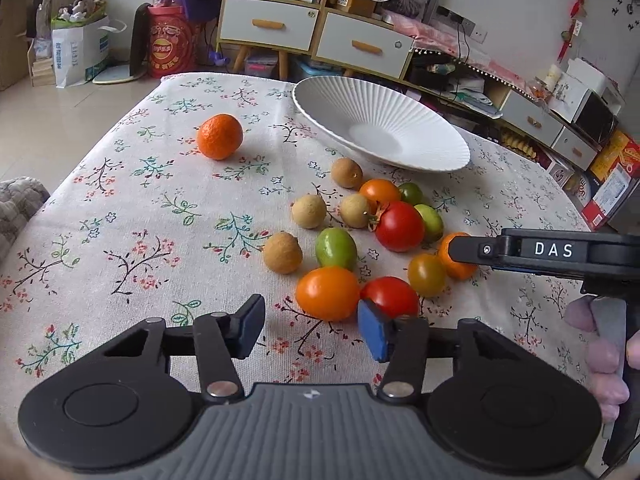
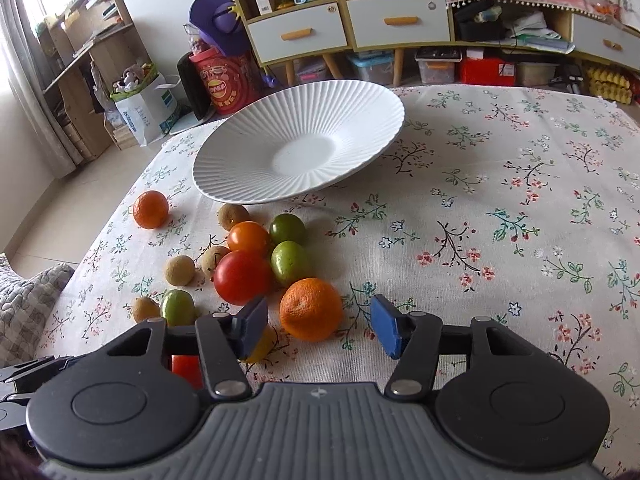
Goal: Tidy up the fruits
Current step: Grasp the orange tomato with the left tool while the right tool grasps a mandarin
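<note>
Tomatoes [image 2: 243,278], green fruits [image 2: 290,263], longans [image 2: 180,270] and a mandarin [image 2: 311,309] cluster mid-bench before the empty ribbed white plate [image 2: 248,152]; another mandarin [image 2: 150,209] sits apart, toward the bench's left edge.

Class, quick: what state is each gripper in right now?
Left gripper: open, holding nothing.
Right gripper: open, fingers either side of the mandarin, not gripping it.

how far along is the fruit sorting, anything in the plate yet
Done: nothing; the white plate is bare. In hand: nothing gripped; the right gripper is open in front of an orange, the left gripper is open near an orange tomato. Left: every fruit, including the lone orange, lies on the tablecloth.
</note>
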`<state>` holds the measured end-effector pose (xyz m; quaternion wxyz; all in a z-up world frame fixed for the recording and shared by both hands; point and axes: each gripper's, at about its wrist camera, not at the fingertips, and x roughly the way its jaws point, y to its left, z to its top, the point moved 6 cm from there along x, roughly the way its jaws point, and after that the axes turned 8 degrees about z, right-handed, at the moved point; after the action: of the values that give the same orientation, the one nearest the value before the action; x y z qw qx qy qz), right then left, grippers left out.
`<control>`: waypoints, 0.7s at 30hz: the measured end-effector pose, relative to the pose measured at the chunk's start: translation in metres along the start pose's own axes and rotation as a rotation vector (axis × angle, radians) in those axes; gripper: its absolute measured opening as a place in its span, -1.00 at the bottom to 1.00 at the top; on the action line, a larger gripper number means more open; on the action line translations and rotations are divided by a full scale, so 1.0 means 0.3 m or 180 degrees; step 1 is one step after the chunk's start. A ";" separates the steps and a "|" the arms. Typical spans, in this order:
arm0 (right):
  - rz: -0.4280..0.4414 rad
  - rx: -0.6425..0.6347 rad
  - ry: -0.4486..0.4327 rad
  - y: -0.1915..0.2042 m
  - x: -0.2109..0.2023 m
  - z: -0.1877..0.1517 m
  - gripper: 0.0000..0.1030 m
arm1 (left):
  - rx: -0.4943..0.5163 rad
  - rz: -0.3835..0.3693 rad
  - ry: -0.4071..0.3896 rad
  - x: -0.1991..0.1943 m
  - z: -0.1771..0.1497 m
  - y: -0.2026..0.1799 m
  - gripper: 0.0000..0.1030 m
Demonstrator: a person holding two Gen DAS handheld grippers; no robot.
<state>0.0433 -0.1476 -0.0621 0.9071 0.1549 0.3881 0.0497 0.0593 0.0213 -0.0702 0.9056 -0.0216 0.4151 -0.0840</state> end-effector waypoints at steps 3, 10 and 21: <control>-0.0004 -0.0004 0.0031 0.004 0.009 -0.005 -0.08 | 0.0008 -0.0045 -0.0016 0.013 0.001 -0.006 -0.13; -0.0018 0.0078 0.0059 -0.009 0.026 -0.006 -0.22 | -0.0019 -0.0034 -0.0015 0.033 0.005 -0.006 -0.24; -0.0018 0.0072 0.0078 -0.002 0.018 -0.002 -0.37 | 0.0048 0.0018 -0.0034 0.033 0.010 -0.013 -0.40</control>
<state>0.0465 -0.1469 -0.0664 0.9006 0.1635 0.4003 0.0446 0.0673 0.0158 -0.0753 0.9082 -0.0141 0.4096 -0.0844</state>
